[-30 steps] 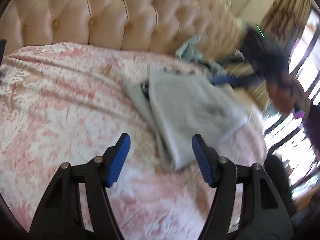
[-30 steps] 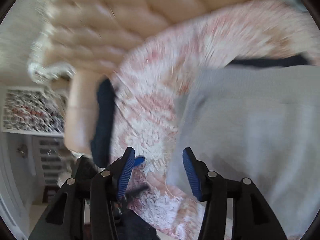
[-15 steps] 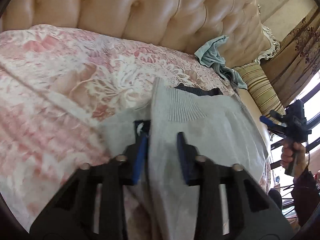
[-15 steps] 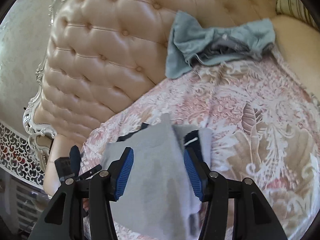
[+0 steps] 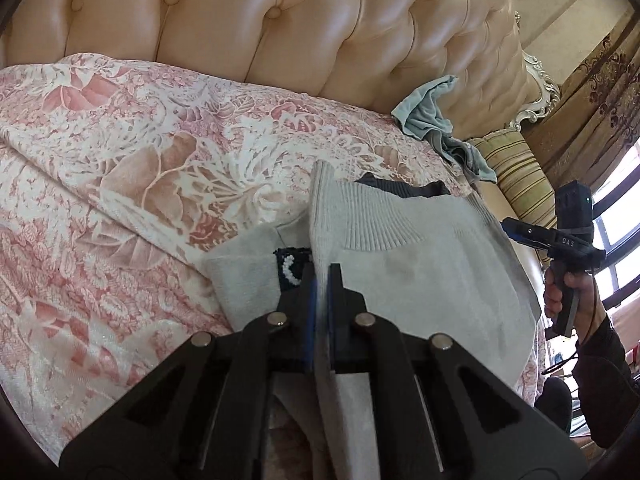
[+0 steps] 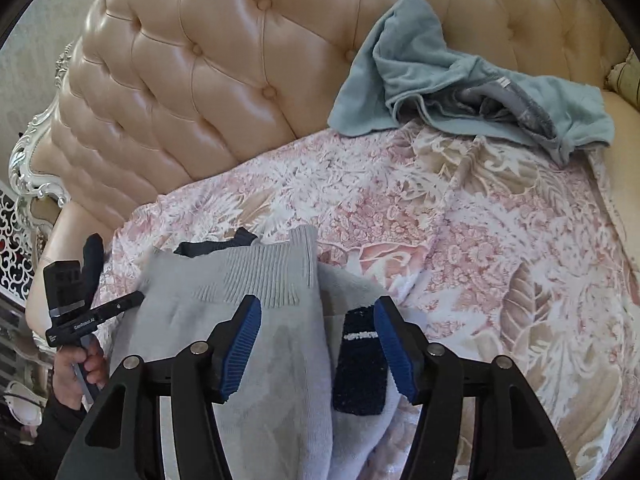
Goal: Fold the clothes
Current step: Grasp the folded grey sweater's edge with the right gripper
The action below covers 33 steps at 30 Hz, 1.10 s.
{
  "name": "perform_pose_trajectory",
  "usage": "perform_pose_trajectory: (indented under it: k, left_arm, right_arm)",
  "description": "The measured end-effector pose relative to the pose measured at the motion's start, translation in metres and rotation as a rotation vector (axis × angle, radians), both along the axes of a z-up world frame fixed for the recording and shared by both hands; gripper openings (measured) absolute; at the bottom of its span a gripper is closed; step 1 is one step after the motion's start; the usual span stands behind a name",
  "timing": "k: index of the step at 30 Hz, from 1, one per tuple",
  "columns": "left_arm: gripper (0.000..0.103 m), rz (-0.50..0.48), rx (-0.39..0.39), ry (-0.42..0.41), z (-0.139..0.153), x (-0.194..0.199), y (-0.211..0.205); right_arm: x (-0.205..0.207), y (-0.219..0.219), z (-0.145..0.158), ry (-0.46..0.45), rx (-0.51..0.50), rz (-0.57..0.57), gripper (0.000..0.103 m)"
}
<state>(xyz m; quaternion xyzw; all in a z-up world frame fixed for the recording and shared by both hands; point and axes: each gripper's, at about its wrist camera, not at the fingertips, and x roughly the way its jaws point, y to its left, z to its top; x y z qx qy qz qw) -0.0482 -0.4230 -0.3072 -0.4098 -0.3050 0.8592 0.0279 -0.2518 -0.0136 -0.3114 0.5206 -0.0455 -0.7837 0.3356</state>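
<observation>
Now the left gripper (image 5: 320,280) is clenched on a raised fold edge of the grey knit garment (image 5: 420,272), its blue pads pinching the cloth where the fold stands up from the bed. The right gripper (image 6: 318,344) is not gripping: its jaws are opening and straddle the same garment, with the grey fold and a dark label patch (image 6: 360,364) lying between the pads untouched. The garment lies part-folded on the pink floral bedspread (image 5: 120,168), ribbed hem toward the tufted headboard (image 5: 280,28), with something dark (image 5: 404,188) peeking from under its far edge; a blue-green garment (image 6: 460,80) is crumpled against the headboard, well apart. To do this step well, I judge the right jaws should close on the matching edge level with the left grip, so both hands can carry the fold over evenly without dragging the lower layer or catching the bedspread. Compared with a second ago, the left jaws, then wide above the bedspread just short of the garment, have closed on it, and the right gripper, then off past the garment's side in a blurred view, has come over it.
</observation>
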Motion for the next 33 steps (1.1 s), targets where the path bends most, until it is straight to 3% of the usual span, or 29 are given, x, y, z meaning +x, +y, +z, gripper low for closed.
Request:
perform_pose_trajectory:
  k: [3,7,11,13,15,17,19,22,23,24,25,27,28,33]
  left_arm:
    - [0.005,0.001,-0.004,0.005,0.001,0.000,0.000]
    - [0.006,0.004,-0.025,0.011,0.003,0.001,0.003]
    - [0.011,-0.001,-0.049,0.027,0.007,0.003,0.006]
    - [0.022,0.012,-0.075,0.039,0.011,0.004,0.008]
    - [0.061,0.024,-0.088,0.059,0.016,0.004,0.008]
    - [0.064,0.035,-0.085,0.079,0.020,0.002,0.007]
    - [0.064,0.047,-0.082,0.099,0.025,0.001,0.006]
    - [0.061,0.016,-0.119,0.049,0.019,-0.016,0.013]
    - [0.045,0.010,-0.120,0.026,0.015,-0.022,0.015]
    - [0.019,0.005,-0.120,0.003,0.011,-0.027,0.016]
    - [0.009,0.000,-0.120,-0.020,0.007,-0.033,0.018]
    - [0.007,0.009,-0.122,-0.033,0.004,-0.037,0.017]
    - [0.007,0.020,-0.116,-0.025,0.005,-0.035,0.015]
    - [0.006,0.060,-0.073,0.057,0.029,-0.025,0.005]
  right_arm:
    - [0.004,-0.006,0.007,0.040,0.013,0.011,0.052]
    - [0.019,-0.017,0.023,0.203,0.090,0.044,0.052]
    - [0.017,-0.027,0.008,0.127,0.049,0.122,0.052]
    - [0.013,-0.030,0.000,0.105,0.087,0.125,0.052]
    - [0.006,-0.027,-0.007,0.055,0.054,0.120,0.052]
    - [0.003,-0.025,-0.007,0.027,0.026,0.125,0.052]
    - [0.000,-0.023,-0.007,0.023,0.005,0.111,0.052]
    - [-0.005,-0.022,-0.016,-0.035,-0.039,0.103,0.052]
    - [-0.005,-0.023,-0.016,-0.037,-0.032,0.104,0.051]
    - [-0.004,-0.025,-0.016,-0.031,-0.024,0.104,0.050]
    - [-0.003,-0.025,-0.015,-0.025,-0.017,0.102,0.045]
    - [-0.005,-0.024,-0.015,-0.025,-0.011,0.075,0.011]
    - [-0.006,-0.022,-0.016,-0.032,-0.012,0.060,0.004]
    - [-0.005,-0.013,-0.002,-0.007,-0.047,0.013,0.004]
